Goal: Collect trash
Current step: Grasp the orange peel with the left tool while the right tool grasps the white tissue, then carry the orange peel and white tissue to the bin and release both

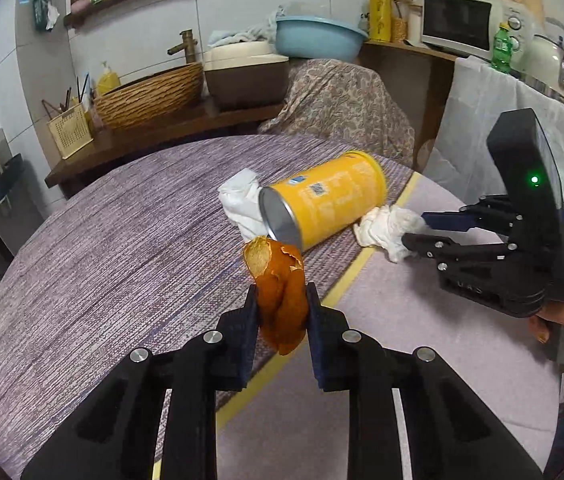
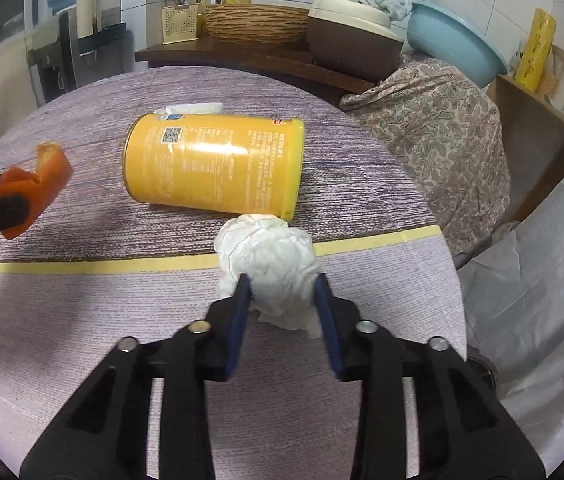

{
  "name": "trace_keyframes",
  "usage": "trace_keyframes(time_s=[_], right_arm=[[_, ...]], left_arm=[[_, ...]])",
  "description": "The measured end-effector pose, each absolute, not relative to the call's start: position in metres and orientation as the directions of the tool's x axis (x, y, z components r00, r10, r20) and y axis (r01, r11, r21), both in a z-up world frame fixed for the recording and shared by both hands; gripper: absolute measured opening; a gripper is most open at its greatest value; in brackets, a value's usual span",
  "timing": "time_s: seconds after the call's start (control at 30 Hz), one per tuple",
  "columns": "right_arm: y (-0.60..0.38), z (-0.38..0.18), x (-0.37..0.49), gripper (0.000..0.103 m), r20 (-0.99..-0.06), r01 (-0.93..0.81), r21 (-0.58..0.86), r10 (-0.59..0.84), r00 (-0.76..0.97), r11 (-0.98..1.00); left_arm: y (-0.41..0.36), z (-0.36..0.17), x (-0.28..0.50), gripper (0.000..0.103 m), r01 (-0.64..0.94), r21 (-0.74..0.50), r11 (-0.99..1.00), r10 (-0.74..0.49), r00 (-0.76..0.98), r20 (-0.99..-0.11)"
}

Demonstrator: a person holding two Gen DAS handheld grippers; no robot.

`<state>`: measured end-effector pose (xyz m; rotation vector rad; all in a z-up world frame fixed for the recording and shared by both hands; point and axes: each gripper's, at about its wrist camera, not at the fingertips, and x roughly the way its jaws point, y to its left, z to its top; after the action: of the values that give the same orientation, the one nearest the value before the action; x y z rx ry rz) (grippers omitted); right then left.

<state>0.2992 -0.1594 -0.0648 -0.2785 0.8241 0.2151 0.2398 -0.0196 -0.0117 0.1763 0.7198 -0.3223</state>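
Two grips: peel (left), tissue

We can read no words. The yellow canister lying on its side carries a QR code and columns of small print, too fine for us to read. The yellow roll bears unreadable vertical characters.

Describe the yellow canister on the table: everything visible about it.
The yellow canister is a cylinder with a glossy yellow wrap, small printed text and a QR code. It lies on its side on the striped tablecloth, its silvery end facing the left wrist camera. A crumpled white tissue lies against it on the far side. The tissue wad held in the right gripper sits close to its other end; contact is unclear.
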Motion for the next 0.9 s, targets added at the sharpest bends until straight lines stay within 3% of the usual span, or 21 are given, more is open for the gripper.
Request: trace_keyframes(time_s=[0.17,0.57,0.9], right_arm=[[-0.167,-0.059,0.278,0.022,-0.727,-0.292,-0.127,0.111,0.677,0.948],[-0.231,-0.035,0.167,0.022,-0.625,-0.245,0.089,0.246,0.741,0.965],[-0.349,-0.047,0.095,0.022,-0.595,0.016,0.161,0.084,0.8,0.987]], left_arm=[[-0.027,-0.012,0.229,0.023,0.367,0.047,0.929,-0.245,0.705,-0.665],[-0.067,-0.025,0.176,0.023,0.459,-0.05,0.887,-0.368,0.638,-0.676],[-0.161,-0.02,0.149,0.023,0.605,-0.11,0.788,-0.513,0.549,-0.66]])
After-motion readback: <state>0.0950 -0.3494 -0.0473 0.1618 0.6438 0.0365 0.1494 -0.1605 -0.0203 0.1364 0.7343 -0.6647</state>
